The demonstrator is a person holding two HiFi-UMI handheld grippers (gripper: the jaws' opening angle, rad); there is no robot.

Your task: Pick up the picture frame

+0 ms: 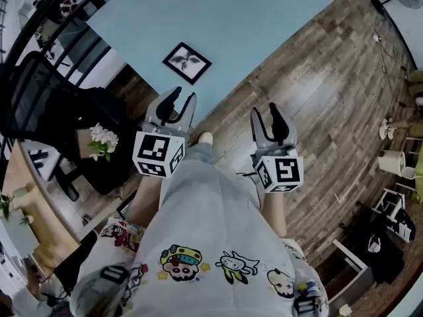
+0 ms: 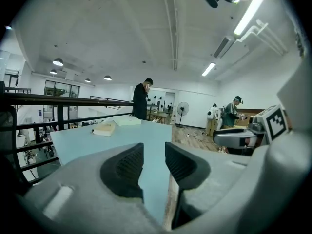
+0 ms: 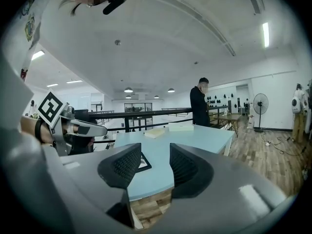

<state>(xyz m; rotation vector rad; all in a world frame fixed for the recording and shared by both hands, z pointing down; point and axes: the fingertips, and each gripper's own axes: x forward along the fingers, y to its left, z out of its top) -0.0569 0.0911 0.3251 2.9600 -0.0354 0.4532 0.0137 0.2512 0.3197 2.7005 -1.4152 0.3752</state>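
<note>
In the head view a square, dark-rimmed picture frame (image 1: 187,62) lies flat on the smooth pale-blue counter (image 1: 264,18), near its front edge. The left tongs (image 1: 177,103) hover at that edge, and the right tongs (image 1: 264,115) are off the counter, above plank flooring. In the left gripper view the ribbed black pads (image 2: 124,167) stand apart, with only counter between them. In the right gripper view the pads (image 3: 187,167) also gape, empty, and the frame lies on the counter beyond them.
</note>
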